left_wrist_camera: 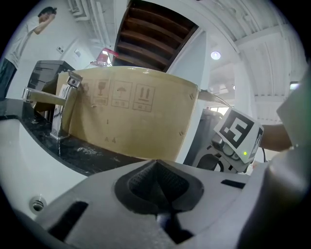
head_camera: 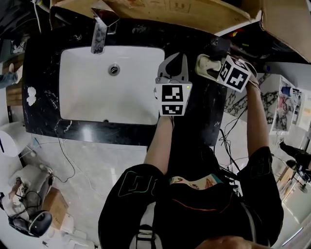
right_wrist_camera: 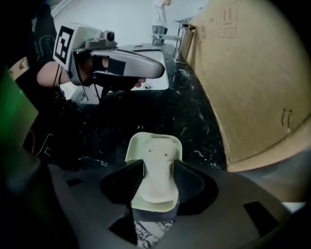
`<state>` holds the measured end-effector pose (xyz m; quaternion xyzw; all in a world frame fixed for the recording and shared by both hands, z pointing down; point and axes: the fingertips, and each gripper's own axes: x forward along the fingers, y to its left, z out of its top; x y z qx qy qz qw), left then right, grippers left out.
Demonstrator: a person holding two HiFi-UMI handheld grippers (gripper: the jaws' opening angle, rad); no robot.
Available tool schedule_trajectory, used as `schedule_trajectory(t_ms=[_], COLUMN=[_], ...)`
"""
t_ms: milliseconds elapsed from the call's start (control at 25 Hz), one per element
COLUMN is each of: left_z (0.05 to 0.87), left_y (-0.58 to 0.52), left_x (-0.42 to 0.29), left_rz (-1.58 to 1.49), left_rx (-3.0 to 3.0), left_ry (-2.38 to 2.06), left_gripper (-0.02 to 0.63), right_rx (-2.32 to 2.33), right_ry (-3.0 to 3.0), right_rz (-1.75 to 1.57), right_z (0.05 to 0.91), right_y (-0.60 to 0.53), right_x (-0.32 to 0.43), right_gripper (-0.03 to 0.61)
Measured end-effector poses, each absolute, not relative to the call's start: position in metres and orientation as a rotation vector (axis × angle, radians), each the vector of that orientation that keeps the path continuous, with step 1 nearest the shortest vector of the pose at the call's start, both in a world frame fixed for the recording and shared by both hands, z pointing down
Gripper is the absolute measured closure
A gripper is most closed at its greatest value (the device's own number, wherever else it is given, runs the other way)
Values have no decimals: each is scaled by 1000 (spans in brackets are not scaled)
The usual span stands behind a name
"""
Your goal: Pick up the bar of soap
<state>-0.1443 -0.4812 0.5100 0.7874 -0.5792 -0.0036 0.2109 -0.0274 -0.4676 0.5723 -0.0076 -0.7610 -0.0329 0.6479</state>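
- Bar of soap lay in a pale dish on the black counter, right of the sink.
- Right gripper pointed down over it, tongs spread wide, one either side of the bar, with no squeeze on it.
- Left gripper hung by the sink's right edge, tongs pressed together, nothing in them.
- Judged: the bar is light and stiff, probably slick. Rounded edges could squirt free under a hard pinch.
- Best hold looked to be across the narrow middle, pads on the long sides, clear of the dish rim.

White sink in black marble counter (chrome faucet behind), cardboard box at back
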Motion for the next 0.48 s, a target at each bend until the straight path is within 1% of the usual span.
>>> schedule_trajectory(t_ms=[480], left_z=[514], left_y=[-484], left_x=[-136], left_rz=[-48], left_rx=[2224], left_ry=[-1548], left_gripper=[604], right_rx=[-59], right_ry=[-1625], right_rz=[51], right_z=[589], right_y=[-463], right_x=[-27], right_gripper=[371])
